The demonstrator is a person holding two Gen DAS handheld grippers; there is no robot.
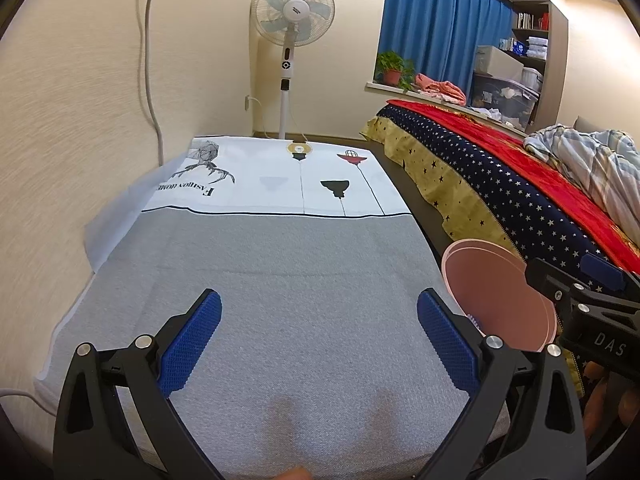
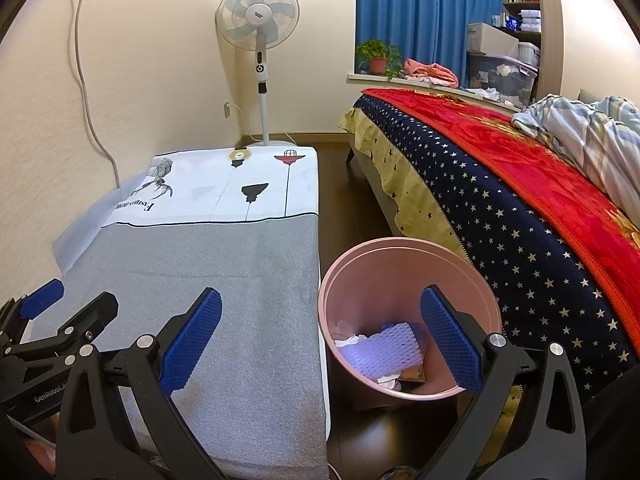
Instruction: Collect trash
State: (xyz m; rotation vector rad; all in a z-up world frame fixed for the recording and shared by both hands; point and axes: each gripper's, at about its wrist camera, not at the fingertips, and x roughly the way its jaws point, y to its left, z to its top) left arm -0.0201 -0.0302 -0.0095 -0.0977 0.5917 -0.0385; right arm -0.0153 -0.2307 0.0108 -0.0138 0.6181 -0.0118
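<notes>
Hovering left gripper [image 1: 319, 334]: its blue-padded fingers [image 1: 191, 342] are standing wide apart with nothing between them, hanging over the near part of the tabletop [image 1: 280, 280].
Right gripper [image 2: 320, 336]: its fingers [image 2: 450, 344] are likewise spreading wide and holding nothing; the left one is hanging over the tabletop's right edge, the right one is showing in front of the pink bin [image 2: 400, 264].
Pink bin: standing upright on the dark floor [image 2: 340, 200], just right of the tabletop and left of the bed [image 2: 520, 216].
Trash: lying at the bottom of the bin, a white foam net sleeve [image 2: 388, 350] beside crumpled white tissue [image 2: 352, 340], with a brownish scrap near it that I cannot make out.
Tabletop: wearing a grey cloth on the near part and a white printed cloth [image 1: 280, 180] on the far part.
Far side: a white pedestal fan [image 1: 292, 12] is standing by the wall, with a blue curtain [image 1: 436, 28] and a potted plant [image 1: 392, 66] to its right.
Bed: carrying a red blanket [image 2: 520, 152] over a starred navy cover, with a striped quilt [image 2: 592, 136] bunching up at the right.
</notes>
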